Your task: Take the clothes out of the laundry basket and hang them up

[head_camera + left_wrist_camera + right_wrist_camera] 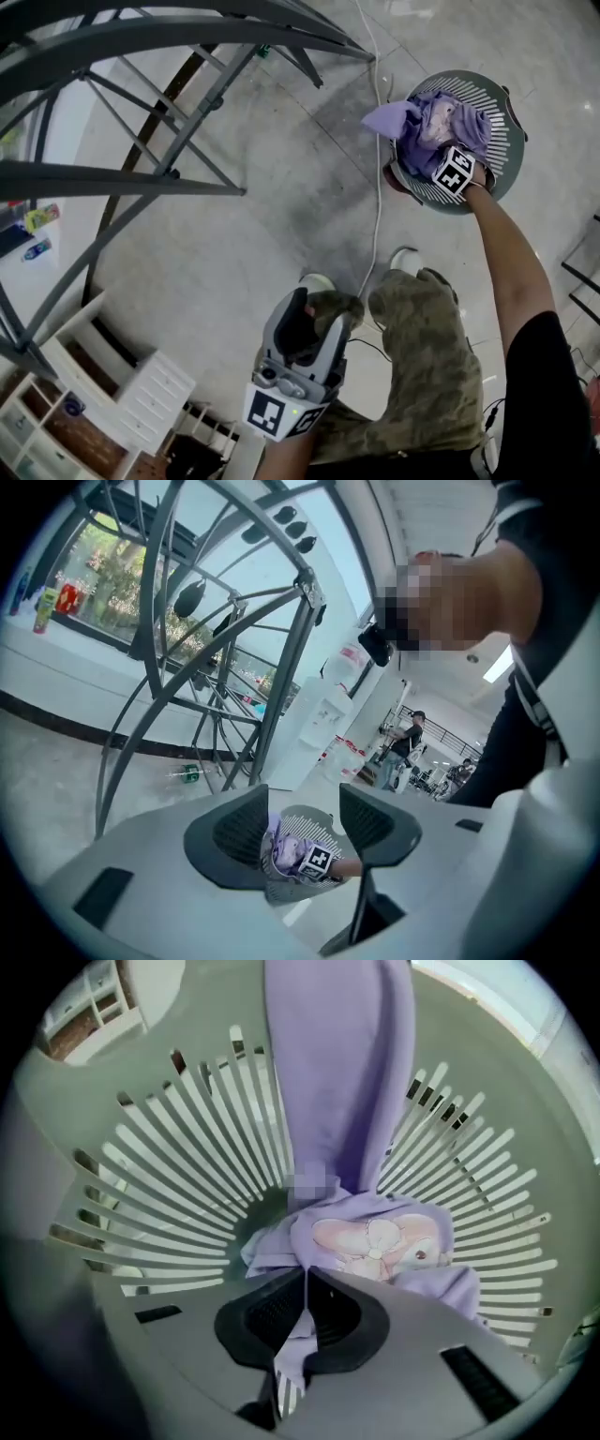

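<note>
right gripper: jaws pressed together on a fold of the purple garment, pointing down into the laundry basket
purple garment: bunched on the basket's bottom, pale cartoon print facing up; one length runs up the slatted wall and over the rim
laundry basket: round, grey-green, on the floor, just beside a white cable
left gripper: jaws wide apart, nothing gripped, held above the camouflage trousers, well apart from the basket
drying rack: grey metal bars, upper left in the head view
white shelf unit: lower left, near the rack's foot
</note>
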Tool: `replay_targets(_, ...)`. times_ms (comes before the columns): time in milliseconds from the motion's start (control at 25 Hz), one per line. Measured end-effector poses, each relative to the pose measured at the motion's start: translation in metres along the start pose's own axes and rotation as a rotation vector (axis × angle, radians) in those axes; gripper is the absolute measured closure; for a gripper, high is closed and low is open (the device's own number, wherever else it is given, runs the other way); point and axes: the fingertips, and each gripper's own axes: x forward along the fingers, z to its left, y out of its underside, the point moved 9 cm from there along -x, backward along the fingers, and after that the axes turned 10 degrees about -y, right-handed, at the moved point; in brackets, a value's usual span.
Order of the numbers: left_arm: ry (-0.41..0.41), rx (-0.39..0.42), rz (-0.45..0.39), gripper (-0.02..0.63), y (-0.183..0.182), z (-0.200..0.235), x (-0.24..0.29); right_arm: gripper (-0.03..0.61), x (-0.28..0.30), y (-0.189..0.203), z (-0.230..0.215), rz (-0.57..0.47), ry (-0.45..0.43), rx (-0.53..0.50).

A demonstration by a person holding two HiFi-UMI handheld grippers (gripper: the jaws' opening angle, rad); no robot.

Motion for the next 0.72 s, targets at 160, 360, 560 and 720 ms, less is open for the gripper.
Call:
replay_targets(160,-0.018,0.007,0.004,0.390,-0.033,-0.029,-0.023,0.572,-0.068,-0.012,0.013,-0.088,-0.023,0.006)
replay_targets(360,0.046,-0.007,0.006,0.405,-0.075,-0.078,-0.049,0.574,-0.169,-0.011,0.029,-0.193,-0.014,0.080)
replay_targets(560,0.065,0.034,0.029,0.405,-0.121,-0.115,-0.075,0.574,-0.267,-0.016,0.044,-0.275,-0.006,0.090)
replay_targets(720,0.064,0.055,0.024,0.405,-0.149,-0.136,-0.088,0.574,-0.332,-0.019,0.039,-0.319,0.002,0.090)
